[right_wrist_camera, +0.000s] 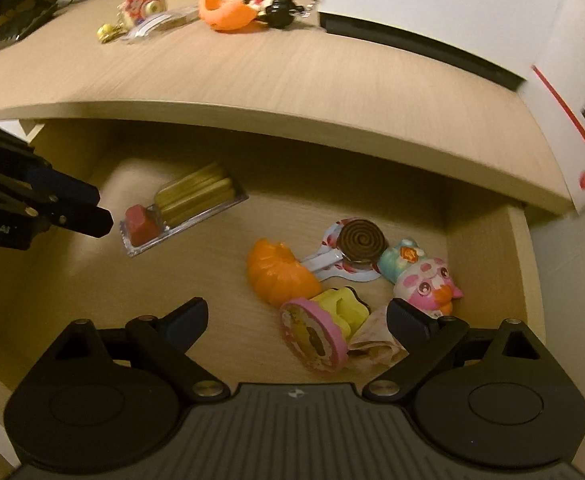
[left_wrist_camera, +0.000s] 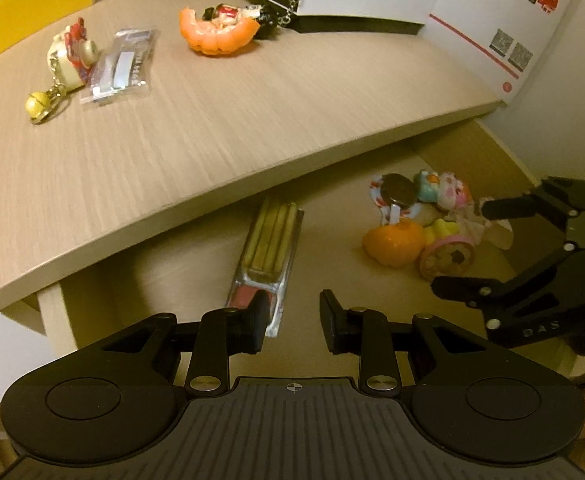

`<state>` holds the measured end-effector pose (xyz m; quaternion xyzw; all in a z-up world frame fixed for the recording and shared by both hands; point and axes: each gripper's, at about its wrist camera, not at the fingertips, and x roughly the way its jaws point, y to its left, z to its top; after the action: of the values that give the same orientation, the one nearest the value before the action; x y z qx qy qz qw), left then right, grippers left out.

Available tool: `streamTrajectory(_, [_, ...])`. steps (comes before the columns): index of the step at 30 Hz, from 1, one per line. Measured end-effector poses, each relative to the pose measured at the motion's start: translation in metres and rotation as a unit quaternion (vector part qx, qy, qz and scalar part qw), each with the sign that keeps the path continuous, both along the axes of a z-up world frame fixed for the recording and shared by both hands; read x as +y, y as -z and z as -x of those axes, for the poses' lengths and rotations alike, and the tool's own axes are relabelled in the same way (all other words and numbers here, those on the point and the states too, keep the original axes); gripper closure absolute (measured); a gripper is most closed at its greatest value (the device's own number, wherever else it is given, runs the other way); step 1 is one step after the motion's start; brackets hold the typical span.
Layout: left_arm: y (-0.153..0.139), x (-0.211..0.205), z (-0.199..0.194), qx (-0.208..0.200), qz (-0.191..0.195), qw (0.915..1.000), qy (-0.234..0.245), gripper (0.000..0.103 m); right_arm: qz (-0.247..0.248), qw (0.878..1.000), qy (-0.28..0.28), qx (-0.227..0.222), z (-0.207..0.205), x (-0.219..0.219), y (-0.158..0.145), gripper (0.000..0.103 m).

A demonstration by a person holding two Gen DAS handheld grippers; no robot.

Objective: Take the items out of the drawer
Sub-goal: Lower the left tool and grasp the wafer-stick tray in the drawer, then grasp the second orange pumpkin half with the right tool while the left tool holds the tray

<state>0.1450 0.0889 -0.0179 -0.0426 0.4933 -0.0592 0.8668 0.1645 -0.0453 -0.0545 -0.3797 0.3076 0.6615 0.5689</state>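
Two grippers hang over the open drawer (right_wrist_camera: pixel 488 240). The right gripper (right_wrist_camera: pixel 296 320) has its jaws spread wide around a pink round toy (right_wrist_camera: pixel 314 338), beside an orange pumpkin (right_wrist_camera: pixel 278 276). The left gripper (left_wrist_camera: pixel 290 320) is open and empty, just beside a clear snack pack (left_wrist_camera: pixel 268 248) left of the pumpkin.

Two matte black handheld grippers.
The left gripper (left_wrist_camera: pixel 292 320) has ribbed grey housing, round side discs, silver pivot screws and flat pads; the right gripper (right_wrist_camera: pixel 296 320) matches it, with "DAS" lettering on its linkage.
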Motion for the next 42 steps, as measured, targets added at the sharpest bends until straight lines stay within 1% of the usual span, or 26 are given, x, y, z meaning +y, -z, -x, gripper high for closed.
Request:
streamTrajectory(3, [0.007,-0.006,-0.006,0.007,-0.020,0.9998,0.001,0.072,0.007,1.000,0.008,0.013,-0.004,0.002,0.003,0.006])
streamTrajectory(8, [0.018,-0.017,-0.023,-0.013,-0.057,0.9983,0.001,0.072,0.001,1.000,0.014,0.019,-0.006,0.003,0.003,0.006])
streamTrajectory(10, [0.025,-0.020,-0.032,-0.015,-0.072,0.9973,-0.004,0.072,0.002,1.000,0.013,0.017,-0.006,0.006,0.003,0.006])
streamTrajectory(14, [0.034,-0.019,-0.047,-0.015,-0.088,0.9959,-0.014,0.072,0.002,1.000,0.007,0.017,-0.007,0.004,0.004,0.007])
streamTrajectory(15, [0.037,-0.019,-0.050,-0.013,-0.090,0.9957,-0.014,0.068,0.003,1.000,0.006,0.018,-0.006,0.003,0.004,0.007])
streamTrajectory(16, [0.039,-0.019,-0.051,-0.012,-0.090,0.9958,-0.013,0.065,0.003,1.000,0.007,0.019,-0.006,0.003,0.004,0.007])
streamTrajectory(18, [0.045,-0.017,-0.055,-0.003,-0.087,0.9961,-0.012,0.064,0.006,1.000,0.006,0.023,-0.006,0.005,0.005,0.007])
streamTrajectory(20, [0.052,-0.015,-0.058,0.014,-0.078,0.9968,-0.009,0.064,0.008,1.000,0.004,0.027,-0.007,0.002,0.003,0.007])
streamTrajectory(21, [0.055,-0.013,-0.059,0.025,-0.070,0.9972,-0.007,0.062,0.009,1.000,0.004,0.028,-0.008,0.002,0.003,0.007])
streamTrajectory(24, [0.056,-0.008,-0.060,0.019,-0.058,0.9980,-0.013,0.062,0.006,1.000,0.006,0.028,-0.008,0.001,0.003,0.007])
streamTrajectory(27, [0.057,-0.004,-0.063,0.012,-0.047,0.9987,-0.011,0.062,-0.003,1.000,0.009,0.009,-0.004,0.001,0.000,0.007])
streamTrajectory(29, [0.057,-0.002,-0.064,0.017,-0.048,0.9987,-0.005,0.062,-0.004,1.000,-0.019,-0.009,0.004,0.005,-0.001,0.007])
streamTrajectory(31, [0.055,0.000,-0.061,0.034,-0.040,0.9986,0.002,0.063,-0.006,0.998,-0.045,-0.039,0.013,0.012,-0.002,0.010])
streamTrajectory(32, [0.054,0.000,-0.058,0.044,-0.036,0.9984,0.005,0.063,-0.002,0.997,-0.058,-0.051,0.016,0.019,-0.001,0.011])
streamTrajectory(33, [0.054,0.000,-0.054,0.051,-0.034,0.9981,0.011,0.063,0.007,0.996,-0.067,-0.058,0.018,0.026,0.001,0.014])
streamTrajectory(35, [0.053,0.000,-0.046,0.060,-0.031,0.9975,0.021,0.063,0.027,0.993,-0.087,-0.069,0.022,0.041,0.008,0.021])
streamTrajectory(36, [0.053,0.000,-0.042,0.064,-0.028,0.9973,0.023,0.063,0.034,0.992,-0.096,-0.075,0.025,0.049,0.012,0.028])
streamTrajectory(37, [0.053,0.001,-0.040,0.067,-0.025,0.9972,0.022,0.063,0.039,0.990,-0.104,-0.082,0.027,0.055,0.015,0.031])
streamTrajectory(39, [0.052,0.002,-0.038,0.073,-0.019,0.9969,0.021,0.063,0.046,0.988,-0.118,-0.093,0.033,0.064,0.022,0.031])
streamTrajectory(41, [0.052,0.004,-0.040,0.078,-0.018,0.9966,0.022,0.063,0.064,0.985,-0.131,-0.093,0.037,0.072,0.029,0.034])
streamTrajectory(42, [0.052,0.006,-0.039,0.078,-0.016,0.9966,0.021,0.063,0.073,0.984,-0.137,-0.092,0.039,0.074,0.032,0.045])
